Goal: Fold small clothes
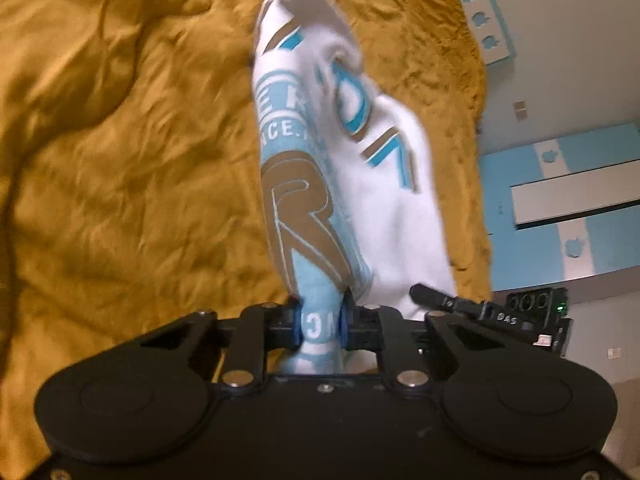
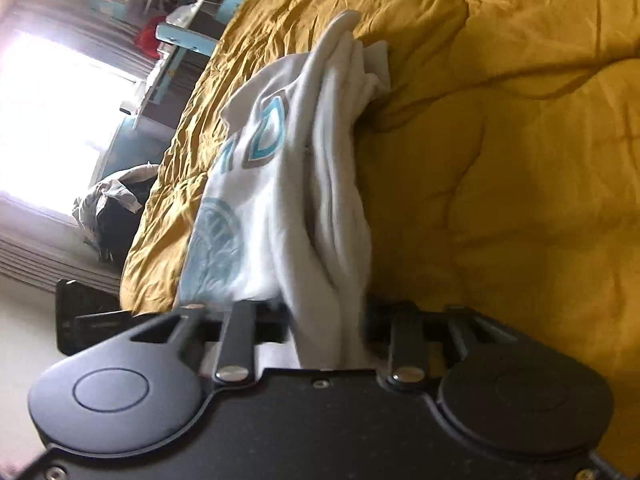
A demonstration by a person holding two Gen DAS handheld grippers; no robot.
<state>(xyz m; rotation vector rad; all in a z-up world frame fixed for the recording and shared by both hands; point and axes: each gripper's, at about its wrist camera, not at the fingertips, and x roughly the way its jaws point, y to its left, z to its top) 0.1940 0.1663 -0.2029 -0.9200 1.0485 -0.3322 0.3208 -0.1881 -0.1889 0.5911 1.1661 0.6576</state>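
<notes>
A small white shirt (image 1: pixel 360 184) with light-blue and brown lettering hangs bunched above a mustard-yellow quilt (image 1: pixel 120 140). My left gripper (image 1: pixel 320 326) is shut on a printed part of it. In the right wrist view the same white shirt (image 2: pixel 304 184) trails away from my right gripper (image 2: pixel 328 332), which is shut on a thick bunch of plain white folds. The right gripper's fingertips are hidden by the cloth. The other gripper's black body (image 1: pixel 480 312) shows at the right of the left wrist view.
The yellow quilt (image 2: pixel 500 160) covers a bed. A blue-and-white cabinet (image 1: pixel 568 208) stands beyond the bed's edge. In the right wrist view a bright window (image 2: pixel 52 120), shelves (image 2: pixel 180 20) and a dark bundle (image 2: pixel 112 216) lie past the bed's left edge.
</notes>
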